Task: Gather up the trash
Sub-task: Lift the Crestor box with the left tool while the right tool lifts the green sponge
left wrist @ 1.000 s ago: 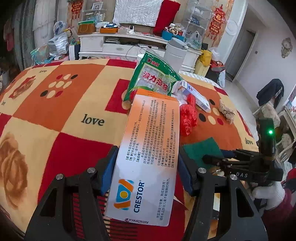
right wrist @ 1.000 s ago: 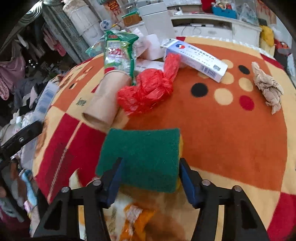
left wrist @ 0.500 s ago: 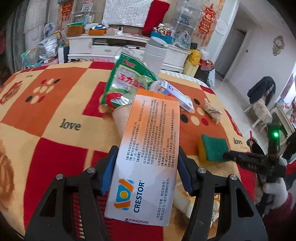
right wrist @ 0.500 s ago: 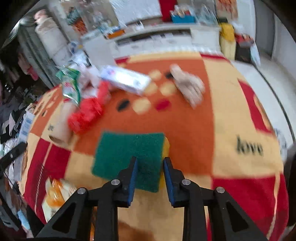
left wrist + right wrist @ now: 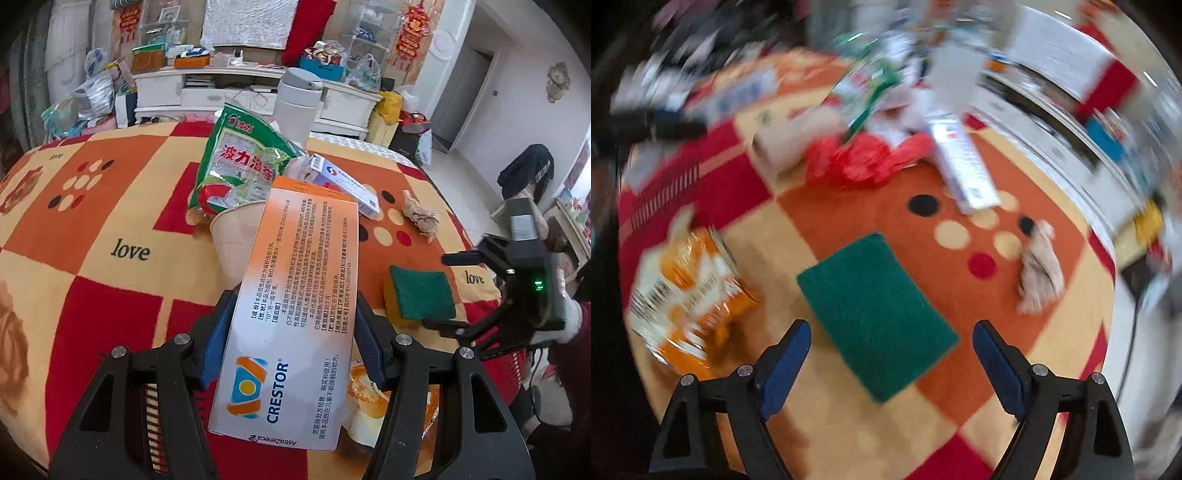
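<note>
My left gripper [image 5: 295,328] is shut on an orange and white Crestor medicine box [image 5: 291,314] and holds it above the table. My right gripper [image 5: 892,345] is open, its jaws wide apart above a green scouring sponge [image 5: 877,312] that lies flat on the blanket; the sponge also shows in the left wrist view [image 5: 421,297]. Other trash lies beyond: a paper cup [image 5: 236,236], a green snack bag [image 5: 240,166], a red plastic bag [image 5: 860,162], a white and blue box [image 5: 964,162], a crumpled tissue [image 5: 1039,269] and an orange snack wrapper [image 5: 690,291].
The table is covered with a red, orange and yellow checked blanket [image 5: 110,229]. A white thermos [image 5: 295,107] stands at its far edge. White cabinets [image 5: 221,88] line the back wall. The right wrist view is motion-blurred.
My right gripper opened and let go of the green sponge, which now lies on the blanket, and it swung to a new angle. My left gripper still holds the box.
</note>
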Demonstrator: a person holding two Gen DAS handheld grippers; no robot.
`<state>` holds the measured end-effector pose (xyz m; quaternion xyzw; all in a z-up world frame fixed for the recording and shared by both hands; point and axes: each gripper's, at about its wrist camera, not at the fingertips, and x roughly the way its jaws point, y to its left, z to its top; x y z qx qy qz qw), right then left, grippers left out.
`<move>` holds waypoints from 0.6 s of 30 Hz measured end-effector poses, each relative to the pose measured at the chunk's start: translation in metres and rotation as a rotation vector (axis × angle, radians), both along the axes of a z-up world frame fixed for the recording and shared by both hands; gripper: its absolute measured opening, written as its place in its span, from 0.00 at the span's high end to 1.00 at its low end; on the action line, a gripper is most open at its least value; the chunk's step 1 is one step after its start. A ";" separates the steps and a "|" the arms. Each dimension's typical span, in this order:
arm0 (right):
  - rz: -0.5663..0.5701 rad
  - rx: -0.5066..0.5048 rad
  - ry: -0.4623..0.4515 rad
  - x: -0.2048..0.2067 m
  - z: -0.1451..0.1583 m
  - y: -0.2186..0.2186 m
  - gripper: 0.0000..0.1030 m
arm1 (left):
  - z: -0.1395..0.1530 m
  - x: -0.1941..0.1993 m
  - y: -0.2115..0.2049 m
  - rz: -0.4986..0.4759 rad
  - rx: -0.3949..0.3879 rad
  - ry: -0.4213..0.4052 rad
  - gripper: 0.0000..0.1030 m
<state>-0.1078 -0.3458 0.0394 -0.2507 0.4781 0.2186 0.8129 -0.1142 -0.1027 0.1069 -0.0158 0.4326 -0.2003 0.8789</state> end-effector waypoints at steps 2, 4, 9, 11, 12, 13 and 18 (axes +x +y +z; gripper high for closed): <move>0.037 0.014 0.040 0.012 -0.009 0.001 0.15 | -0.001 0.002 -0.001 0.006 0.004 0.007 0.42; 0.041 0.049 0.066 0.022 -0.018 -0.002 0.15 | -0.004 0.004 -0.005 0.007 0.015 0.011 0.42; -0.037 0.167 0.085 0.011 -0.024 -0.014 0.27 | -0.008 0.007 -0.020 -0.012 0.022 0.024 0.42; -0.060 0.152 0.038 -0.005 -0.023 -0.016 0.32 | -0.006 0.006 -0.028 -0.022 0.022 0.016 0.42; -0.085 0.160 0.015 -0.013 -0.019 -0.019 0.33 | -0.005 0.004 -0.032 -0.027 0.018 0.012 0.42; -0.133 0.175 -0.011 -0.021 -0.014 -0.024 0.34 | -0.004 0.002 -0.037 -0.035 0.011 0.007 0.42; -0.361 0.227 -0.115 -0.050 0.000 -0.054 0.34 | 0.000 -0.009 -0.064 -0.068 -0.004 0.002 0.42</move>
